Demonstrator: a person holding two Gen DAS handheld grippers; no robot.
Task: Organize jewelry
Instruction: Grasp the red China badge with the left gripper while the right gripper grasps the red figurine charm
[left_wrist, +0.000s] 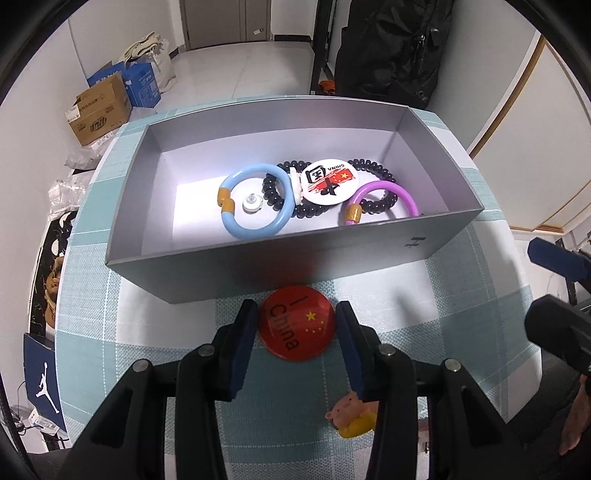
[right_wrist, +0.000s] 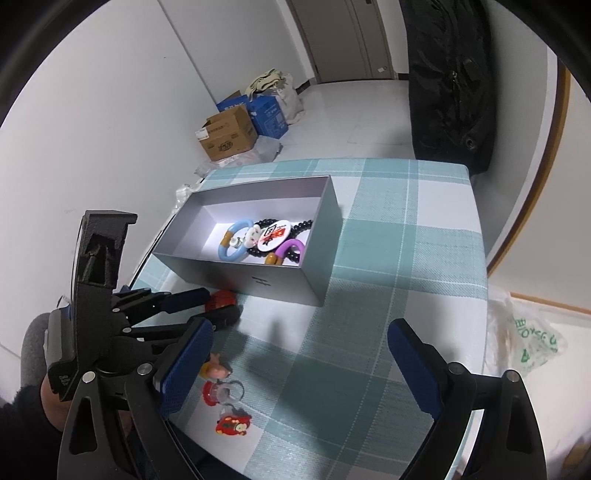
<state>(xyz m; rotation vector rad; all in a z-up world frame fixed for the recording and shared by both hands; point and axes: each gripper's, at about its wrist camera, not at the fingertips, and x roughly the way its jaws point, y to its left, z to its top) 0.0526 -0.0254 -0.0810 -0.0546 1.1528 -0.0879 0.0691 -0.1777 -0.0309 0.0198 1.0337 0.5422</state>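
Left hand-held gripper (left_wrist: 297, 325) was seen released, its pads flanking the red China badge (left_wrist: 296, 322) on the worktop (left_wrist: 424, 306), the grey box (left_wrist: 258, 269) lying at twelve o'clock. Right hand-held gripper (right_wrist: 299, 354) was held spread and empty, well apart.

Around you, plain white walls (right_wrist: 110, 129) meet a glossy pale tiled floor (left_wrist: 240, 74). A grey-brown closed door (left_wrist: 225, 22) stands at the far end. Against the left wall sit a brown cardboard carton (left_wrist: 99, 110), a blue printed box (left_wrist: 142, 81) and a cream cloth bag (right_wrist: 273, 83). A black padded coat (right_wrist: 448, 74) hangs at your right. Beneath you spreads a teal and white checked tablecloth (right_wrist: 406, 221).
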